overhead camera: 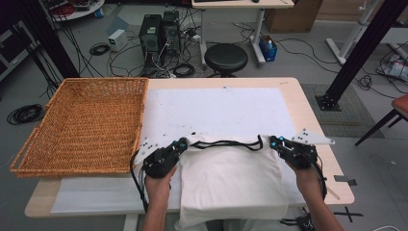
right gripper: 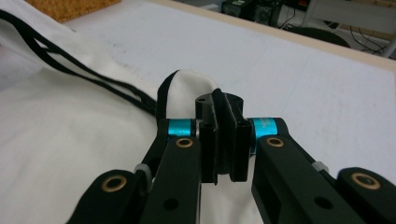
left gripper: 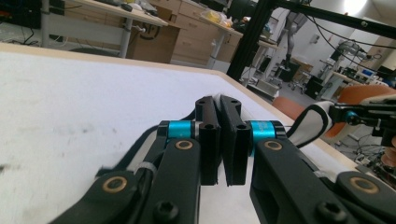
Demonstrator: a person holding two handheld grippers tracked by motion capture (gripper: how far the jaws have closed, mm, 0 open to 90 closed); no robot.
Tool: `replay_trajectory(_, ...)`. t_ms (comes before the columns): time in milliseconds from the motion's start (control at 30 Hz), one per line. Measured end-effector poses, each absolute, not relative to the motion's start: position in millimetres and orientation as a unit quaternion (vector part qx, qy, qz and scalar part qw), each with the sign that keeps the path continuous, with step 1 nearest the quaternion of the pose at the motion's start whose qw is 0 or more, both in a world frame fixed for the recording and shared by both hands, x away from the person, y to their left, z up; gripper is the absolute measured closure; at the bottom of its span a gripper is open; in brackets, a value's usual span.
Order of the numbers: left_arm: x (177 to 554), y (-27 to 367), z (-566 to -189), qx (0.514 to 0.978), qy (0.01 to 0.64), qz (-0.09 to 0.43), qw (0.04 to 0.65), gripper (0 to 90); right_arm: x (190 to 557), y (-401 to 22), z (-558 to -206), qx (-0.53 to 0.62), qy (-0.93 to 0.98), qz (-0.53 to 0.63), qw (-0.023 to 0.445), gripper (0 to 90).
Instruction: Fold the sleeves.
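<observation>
White cloth bag pinched at both upper corners, one gripper on each.

I have the left gripper (overhead camera: 183, 143) with its jaws together on the bag's (overhead camera: 230, 180) far left corner, and the right gripper (overhead camera: 274, 142) clamped the same way on the far right corner; in the right gripper view a fold of white fabric and a black strap (right gripper: 161, 95) sit squeezed between the pads. My bag lies flat on the near middle of the table (overhead camera: 315, 122), its lower edge hanging over the near side, black handles (overhead camera: 226, 143) stretched between the two grippers. Just left of it stands a wicker basket (overhead camera: 82, 125), apart from the bag, on the same white sheet (overhead camera: 216, 110).
</observation>
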State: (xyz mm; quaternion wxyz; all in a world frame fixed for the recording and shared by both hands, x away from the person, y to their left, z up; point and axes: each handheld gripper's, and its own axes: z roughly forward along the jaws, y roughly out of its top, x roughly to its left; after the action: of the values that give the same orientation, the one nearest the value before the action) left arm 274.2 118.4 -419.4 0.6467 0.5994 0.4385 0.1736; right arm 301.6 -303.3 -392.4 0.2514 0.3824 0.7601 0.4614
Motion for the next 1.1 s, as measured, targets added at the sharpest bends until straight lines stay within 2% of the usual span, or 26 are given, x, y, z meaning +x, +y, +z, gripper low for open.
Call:
replay_trajectory(367,228.6,123.7,-450.0,0.613,0.449,0.15,0.633,85.9,249.5,-317.4,-426.7,0.409,0.772,0.435,0.218,86.5)
replay_trajectory(633,202.2,117.9,-461.1,0.648,0.44,0.141,0.606,85.1,224.1,-328.2,-439.0,0.423,0.776,0.415,0.214,86.5)
replay_trajectory(667,201.5,118.2,-461.2,0.647,0.443,0.144,0.604,80.8,221.8,-329.2,-439.6,0.423,0.778,0.412,0.214,85.3)
replay_trajectory(767,204.8,120.8,-457.6,0.632,0.47,0.157,0.596,53.1,218.0,-332.0,-436.8,0.437,0.77,0.41,0.217,72.0)
replay_trajectory(833,210.5,120.9,-453.5,0.629,0.479,0.168,0.589,42.2,218.7,-332.1,-430.5,0.44,0.761,0.42,0.224,68.5)
replay_trajectory(1000,240.1,113.0,-441.3,0.64,0.481,0.173,0.574,41.0,234.8,-314.6,-412.3,0.428,0.76,0.431,0.233,56.4)
replay_trajectory(1100,252.8,101.3,-440.0,0.664,0.472,0.165,0.556,41.1,250.1,-296.5,-421.4,0.415,0.787,0.403,0.214,53.7)
